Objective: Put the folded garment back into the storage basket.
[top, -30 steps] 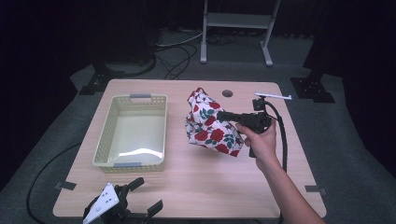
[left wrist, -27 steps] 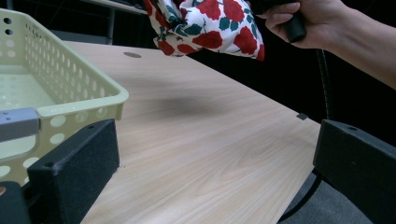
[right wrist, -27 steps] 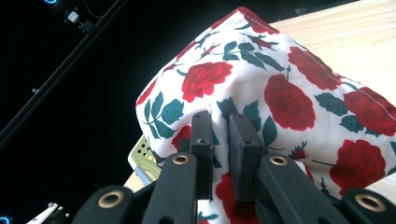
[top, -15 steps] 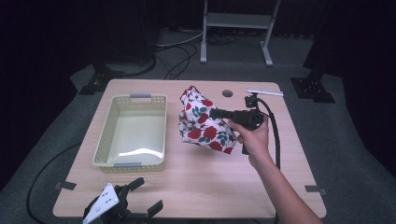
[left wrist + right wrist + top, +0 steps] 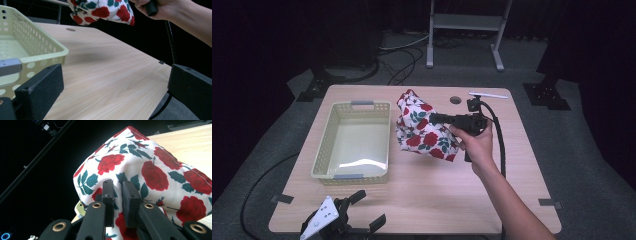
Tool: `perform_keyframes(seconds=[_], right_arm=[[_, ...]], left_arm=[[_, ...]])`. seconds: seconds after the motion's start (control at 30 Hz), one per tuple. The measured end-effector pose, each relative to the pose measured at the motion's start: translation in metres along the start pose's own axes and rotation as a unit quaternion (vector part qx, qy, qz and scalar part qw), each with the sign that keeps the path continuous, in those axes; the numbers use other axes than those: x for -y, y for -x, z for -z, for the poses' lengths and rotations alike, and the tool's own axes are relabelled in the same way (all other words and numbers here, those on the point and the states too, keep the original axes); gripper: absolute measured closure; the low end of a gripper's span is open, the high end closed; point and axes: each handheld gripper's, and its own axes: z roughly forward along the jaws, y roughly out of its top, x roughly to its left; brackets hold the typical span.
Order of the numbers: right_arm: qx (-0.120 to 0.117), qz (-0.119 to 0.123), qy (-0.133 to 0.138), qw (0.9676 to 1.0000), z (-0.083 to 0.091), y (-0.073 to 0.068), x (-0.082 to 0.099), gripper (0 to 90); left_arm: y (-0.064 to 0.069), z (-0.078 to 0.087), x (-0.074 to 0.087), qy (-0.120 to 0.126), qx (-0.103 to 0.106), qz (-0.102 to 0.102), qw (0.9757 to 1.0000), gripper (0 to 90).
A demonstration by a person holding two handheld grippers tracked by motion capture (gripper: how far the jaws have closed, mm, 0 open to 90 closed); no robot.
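- On the wooden table [image 5: 437, 190], seen from the high view, the pale perforated basket [image 5: 354, 140] took up the 9 o'clock half, its long axis running from 6 to 12 o'clock, and it held nothing.
- At about 3 o'clock from the basket, just beside its right rim, the rose-print cloth [image 5: 424, 131] hung bunched and clear of the tabletop; the left gripper view showed it in the air with its shadow on the wood below.
- The cloth's hanging mass lay toward 9 o'clock from the right gripper [image 5: 436, 118], so, in my judgement, the coming move turned on that one gap: cloth to basket, a short carry toward 9 o'clock, then a lowering past the rim.
- The right hand [image 5: 476, 141] was plainly the nearer one to both cloth and basket; it gripped the tool with the jaws pointing toward 9 o'clock.
- The right gripper's jaws were pressed almost together, pinching a fold of the cloth [image 5: 150, 175], as the right gripper view showed, with fabric spilling round both pads.
- The left gripper [image 5: 362, 212] lay at the table's 6 o'clock edge, at 6 o'clock from the basket's near wall and well apart from the cloth.
- Its jaws stood spread wide with nothing between them, the basket's near corner [image 5: 45, 53] just beyond the left-hand pad in the left gripper view.
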Motion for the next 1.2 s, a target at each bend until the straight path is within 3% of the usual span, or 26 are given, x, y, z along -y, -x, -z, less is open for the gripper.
perform_keyframes(seconds=[1.2], right_arm=[[-0.016, 0.025, -0.022, 0.9993, -0.048, -0.034, -0.020, 81.2]], left_arm=[[0.001, 0.002, -0.001, 0.006, -0.002, -0.003, 1.0000, 0.0]])
